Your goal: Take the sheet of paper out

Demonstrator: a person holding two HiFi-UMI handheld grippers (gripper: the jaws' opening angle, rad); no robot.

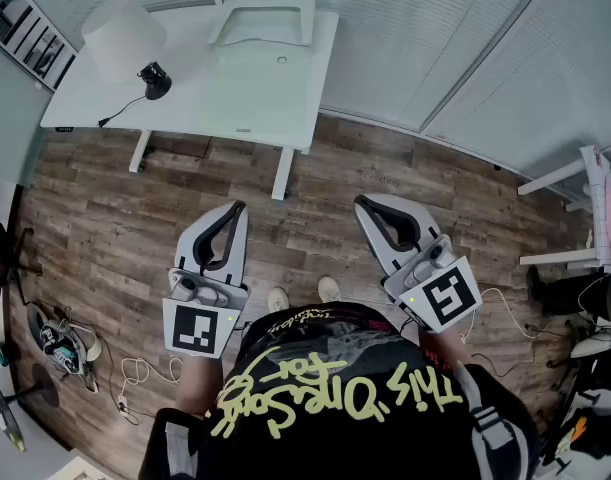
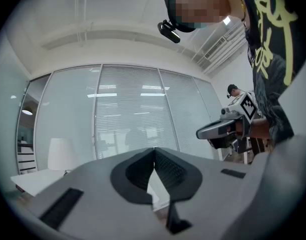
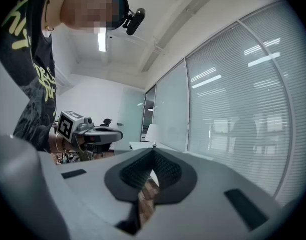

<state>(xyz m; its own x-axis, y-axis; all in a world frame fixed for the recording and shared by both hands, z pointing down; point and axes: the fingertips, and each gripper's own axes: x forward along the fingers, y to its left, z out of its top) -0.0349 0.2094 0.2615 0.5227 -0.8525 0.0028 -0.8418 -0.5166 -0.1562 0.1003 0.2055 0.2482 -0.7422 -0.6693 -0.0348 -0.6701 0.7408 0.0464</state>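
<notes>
The person wears a black T-shirt (image 1: 335,393) with short sleeves and large yellow-green script lettering across it, and pale shoes (image 1: 277,298). A small black camera (image 2: 169,30) is mounted at the head. The left gripper (image 1: 236,208) and right gripper (image 1: 361,204) have smooth, curved light-grey shells. The shells are lined inside with black ridged pads (image 2: 168,169) and have black rectangular insets on their outer faces. Each gripper carries a white cube (image 1: 202,330) printed with black square markers.
</notes>
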